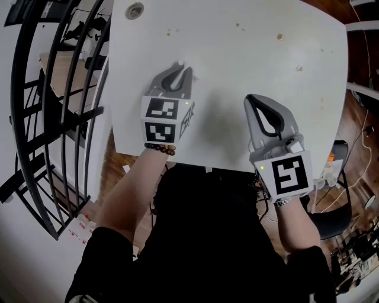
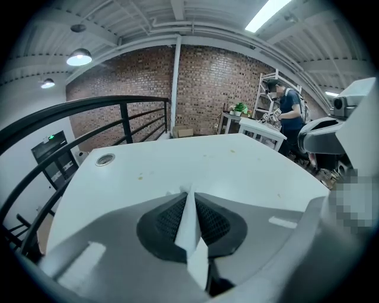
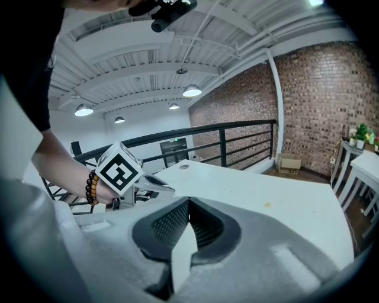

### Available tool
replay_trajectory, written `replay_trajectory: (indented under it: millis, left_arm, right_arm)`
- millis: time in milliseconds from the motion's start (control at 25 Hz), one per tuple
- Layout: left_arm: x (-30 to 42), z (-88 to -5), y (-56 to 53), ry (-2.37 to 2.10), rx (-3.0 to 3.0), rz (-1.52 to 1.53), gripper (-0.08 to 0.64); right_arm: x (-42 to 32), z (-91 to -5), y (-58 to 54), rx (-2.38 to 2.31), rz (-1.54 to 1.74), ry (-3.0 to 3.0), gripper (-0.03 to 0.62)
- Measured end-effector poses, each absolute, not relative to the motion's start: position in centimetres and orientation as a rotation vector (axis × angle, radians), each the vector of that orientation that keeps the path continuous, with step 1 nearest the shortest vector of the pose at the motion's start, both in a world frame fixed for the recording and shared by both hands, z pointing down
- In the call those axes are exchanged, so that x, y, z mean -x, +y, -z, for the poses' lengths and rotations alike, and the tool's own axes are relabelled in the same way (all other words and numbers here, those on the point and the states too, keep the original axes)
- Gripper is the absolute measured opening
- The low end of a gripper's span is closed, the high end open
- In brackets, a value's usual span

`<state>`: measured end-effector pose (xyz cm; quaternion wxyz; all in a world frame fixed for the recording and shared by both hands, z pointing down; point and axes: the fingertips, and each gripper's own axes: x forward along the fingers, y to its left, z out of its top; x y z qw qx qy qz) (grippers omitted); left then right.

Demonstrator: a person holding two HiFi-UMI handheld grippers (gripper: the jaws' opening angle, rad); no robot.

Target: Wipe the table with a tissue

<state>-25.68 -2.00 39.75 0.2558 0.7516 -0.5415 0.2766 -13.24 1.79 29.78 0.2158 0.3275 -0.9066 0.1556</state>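
Here, a thin white tissue (image 2: pixel 190 231) is being pinched between the left tongs (image 2: pixel 188 200), which are clamped shut on it, with its upper edge peeking just past their tips. These tongs are being held low over the front left part of the white worktop (image 1: pixel 249 53); whether the tissue is touching the surface cannot be told. The right tongs (image 1: pixel 256 102) are being held near them, over the worktop's front edge, tips pressed together with nothing between. Small brown specks (image 1: pixel 279 36) are being shown scattered over the far half. A round grommet (image 1: pixel 134 10) is being seen at the far left corner, and a black railing (image 1: pixel 53 89) beyond the left edge.
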Motion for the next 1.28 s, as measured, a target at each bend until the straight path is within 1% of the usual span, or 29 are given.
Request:
replay_trajectory:
  millis: [600,960,1280]
  left_arm:
    - [28.0,-37.0,-3.8,-1.507,-2.077,-0.716,0.026]
    - [30.7,-35.1,-5.6,-1.528,-2.098,-0.740,0.026]
    - [32.5,-35.1,-7.8,-1.533,-2.102,-0.753,0.026]
  right_arm:
    - [14.6,-28.1,1.6,-0.931,-0.354,-2.535,-0.008]
    - [16.7,-27.0,1.1,-0.945,-0.370,-2.531,-0.008]
    - [18.3,-27.4,0.4,-0.947,-0.383,-2.533,-0.008]
